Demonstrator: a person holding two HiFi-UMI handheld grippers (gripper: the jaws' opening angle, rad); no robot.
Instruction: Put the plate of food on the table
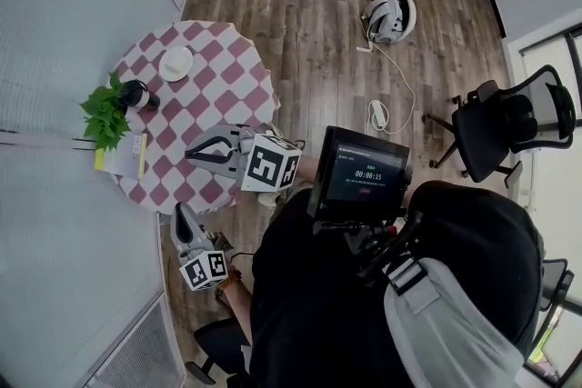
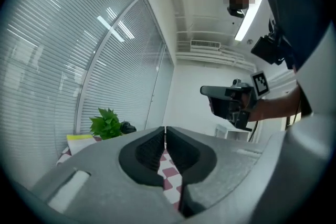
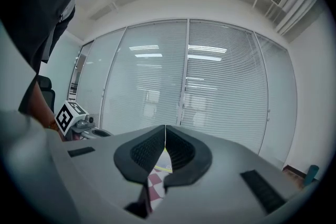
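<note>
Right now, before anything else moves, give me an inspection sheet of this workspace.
Surface: round table under a red-and-white checked cloth, on a wood-plank floor.
Job's things: white round plate on the table, towards its far side; whether it holds food cannot be made out.
Clutter: green leafy plant in a black pot; yellow-edged pad beside it.
Grippers: left claw shut, empty; right claw shut, empty.
Cables: white cable on the floor, between a white headset-like device and a white plug block.
Surroundings: black office chair; glass wall with blinds.
</note>
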